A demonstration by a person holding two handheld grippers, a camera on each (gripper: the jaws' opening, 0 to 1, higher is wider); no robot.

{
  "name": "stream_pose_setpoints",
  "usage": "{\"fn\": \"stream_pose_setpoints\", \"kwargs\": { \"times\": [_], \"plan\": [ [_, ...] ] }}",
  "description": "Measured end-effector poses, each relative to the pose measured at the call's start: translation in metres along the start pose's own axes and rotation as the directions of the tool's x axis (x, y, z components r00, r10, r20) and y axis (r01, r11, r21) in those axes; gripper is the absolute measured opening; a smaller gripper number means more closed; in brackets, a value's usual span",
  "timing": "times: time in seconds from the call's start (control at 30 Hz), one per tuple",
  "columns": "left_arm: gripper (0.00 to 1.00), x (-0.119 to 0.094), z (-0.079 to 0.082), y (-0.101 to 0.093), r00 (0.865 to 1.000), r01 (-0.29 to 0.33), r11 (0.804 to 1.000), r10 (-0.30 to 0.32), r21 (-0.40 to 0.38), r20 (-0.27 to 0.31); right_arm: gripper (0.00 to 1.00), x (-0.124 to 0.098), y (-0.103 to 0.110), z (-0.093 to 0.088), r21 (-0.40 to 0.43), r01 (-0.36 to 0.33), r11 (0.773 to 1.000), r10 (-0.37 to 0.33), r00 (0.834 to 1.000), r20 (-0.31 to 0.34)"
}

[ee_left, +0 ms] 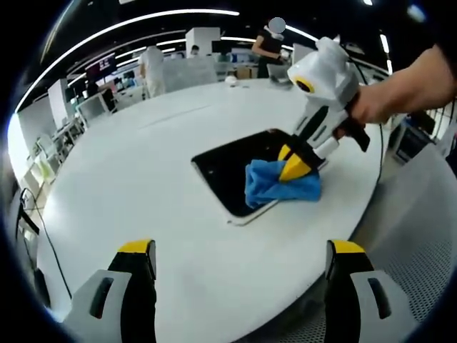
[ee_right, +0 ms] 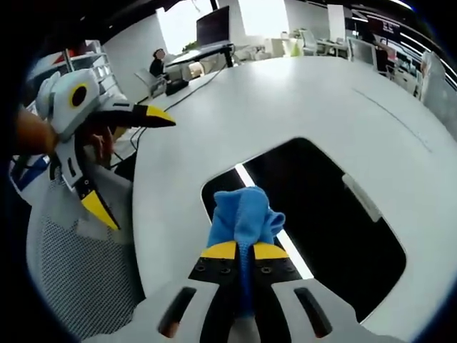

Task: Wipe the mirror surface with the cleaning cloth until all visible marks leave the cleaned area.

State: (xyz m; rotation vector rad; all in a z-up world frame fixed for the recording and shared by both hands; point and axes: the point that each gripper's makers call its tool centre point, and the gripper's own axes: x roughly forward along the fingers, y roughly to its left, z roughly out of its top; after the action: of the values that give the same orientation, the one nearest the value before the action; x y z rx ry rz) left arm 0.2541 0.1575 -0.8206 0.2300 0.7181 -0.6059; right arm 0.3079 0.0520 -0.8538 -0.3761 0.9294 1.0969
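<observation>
In the left gripper view, the left gripper (ee_left: 240, 261) is released: its jaws stand wide apart over the near edge of the white table (ee_left: 143, 157), grasping nothing. Right of centre, the mirror (ee_left: 235, 168) lies flat on the table, its surface dark. The blue cloth (ee_left: 275, 186) rests on the mirror's near right corner, overlapping the edge. The right gripper (ee_left: 294, 170), held by a hand (ee_left: 371, 107) entering from the right, presses down on the cloth. In the right gripper view, the left gripper (ee_right: 132, 168) shows at far left, jaws spread. At centre, the right gripper (ee_right: 244, 250) is clenched on the cloth (ee_right: 243, 214), which bunches ahead of the jaws and touches the mirror (ee_right: 321, 214).
</observation>
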Motion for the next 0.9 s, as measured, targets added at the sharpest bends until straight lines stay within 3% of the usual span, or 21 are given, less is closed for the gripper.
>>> {"fn": "stream_pose_setpoints", "kwargs": {
  "times": [0.53,0.9],
  "plan": [
    [1.00,0.000,-0.001,-0.001,1.000,0.005,1.000,-0.005,-0.002,-0.001,0.00,0.001,-0.006,0.003,-0.092,-0.028,0.995,0.025,0.999,-0.030],
    [1.00,-0.001,-0.001,-0.001,1.000,0.007,1.000,-0.007,-0.009,0.002,0.00,0.003,-0.024,0.010,-0.081,-0.017,0.997,0.015,1.000,-0.025]
  ]
}}
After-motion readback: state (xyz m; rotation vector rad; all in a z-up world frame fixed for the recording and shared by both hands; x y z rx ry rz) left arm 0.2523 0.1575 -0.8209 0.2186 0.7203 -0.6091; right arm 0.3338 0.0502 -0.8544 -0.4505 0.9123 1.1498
